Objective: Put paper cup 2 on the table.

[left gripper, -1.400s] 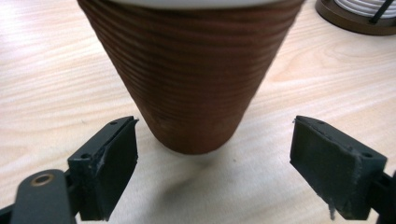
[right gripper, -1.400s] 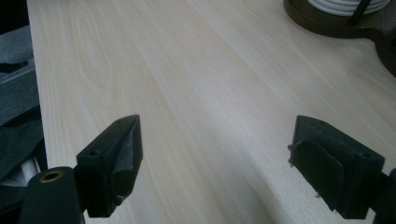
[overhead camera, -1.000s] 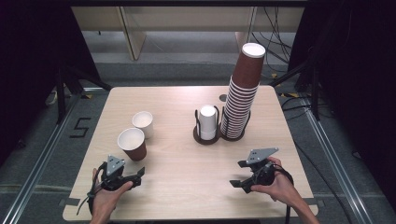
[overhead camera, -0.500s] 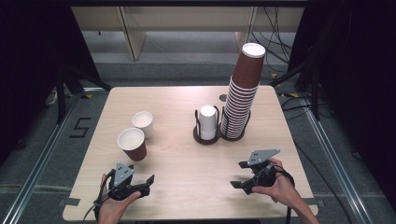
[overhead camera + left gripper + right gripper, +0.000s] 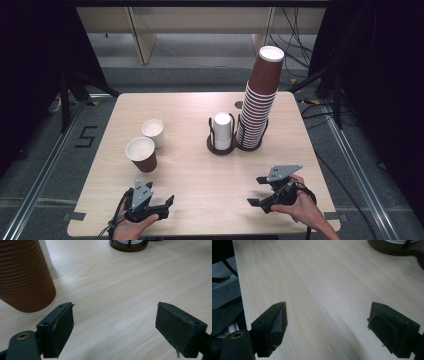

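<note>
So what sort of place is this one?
Probably a lab recording bay, not a café: a light wooden table on grey floor with metal floor rails, dark curtains, and a tall stack of brown paper cups.

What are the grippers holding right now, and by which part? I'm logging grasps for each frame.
Nothing. The left gripper and the right gripper are both open over bare table, and the brown cup stands untouched.

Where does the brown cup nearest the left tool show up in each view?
High view: brown cup stands left of centre, ahead of the left tool.
Left gripper view: its ribbed wall is at upper left, beyond the left jaw.
Right gripper view: not in it.
Shared landmark: the dark round holder base.
</note>
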A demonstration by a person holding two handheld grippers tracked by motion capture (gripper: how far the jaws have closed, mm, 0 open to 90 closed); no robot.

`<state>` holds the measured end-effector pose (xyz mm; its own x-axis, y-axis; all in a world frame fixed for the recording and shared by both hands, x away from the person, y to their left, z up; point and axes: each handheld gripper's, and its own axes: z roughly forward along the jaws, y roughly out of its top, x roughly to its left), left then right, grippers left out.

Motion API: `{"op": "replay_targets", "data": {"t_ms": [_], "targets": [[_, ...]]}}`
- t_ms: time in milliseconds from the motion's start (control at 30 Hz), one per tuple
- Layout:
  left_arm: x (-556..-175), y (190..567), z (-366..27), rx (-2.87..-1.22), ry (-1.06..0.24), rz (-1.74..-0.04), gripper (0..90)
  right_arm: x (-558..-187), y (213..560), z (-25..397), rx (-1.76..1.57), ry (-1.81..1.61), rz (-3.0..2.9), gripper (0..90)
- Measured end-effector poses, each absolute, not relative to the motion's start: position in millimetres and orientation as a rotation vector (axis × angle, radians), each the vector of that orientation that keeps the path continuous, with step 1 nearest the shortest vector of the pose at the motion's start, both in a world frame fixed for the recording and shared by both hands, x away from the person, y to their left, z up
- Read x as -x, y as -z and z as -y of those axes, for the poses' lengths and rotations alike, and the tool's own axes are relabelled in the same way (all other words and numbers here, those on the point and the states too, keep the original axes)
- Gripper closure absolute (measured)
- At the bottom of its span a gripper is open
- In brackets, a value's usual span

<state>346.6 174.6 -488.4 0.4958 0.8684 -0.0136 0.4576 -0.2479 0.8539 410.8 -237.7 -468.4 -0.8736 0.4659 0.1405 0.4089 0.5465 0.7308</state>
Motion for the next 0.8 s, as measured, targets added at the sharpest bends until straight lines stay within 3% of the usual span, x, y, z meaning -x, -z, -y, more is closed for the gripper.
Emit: {"op": "replay_targets", "data": {"t_ms": [800], "targets": [[-331.1,495.4,-143.8,-1.902,-0.554,-0.987,14.6,-381.0,472.5,230.6,-0.679,-1.315,-2.700,15.8]]}}
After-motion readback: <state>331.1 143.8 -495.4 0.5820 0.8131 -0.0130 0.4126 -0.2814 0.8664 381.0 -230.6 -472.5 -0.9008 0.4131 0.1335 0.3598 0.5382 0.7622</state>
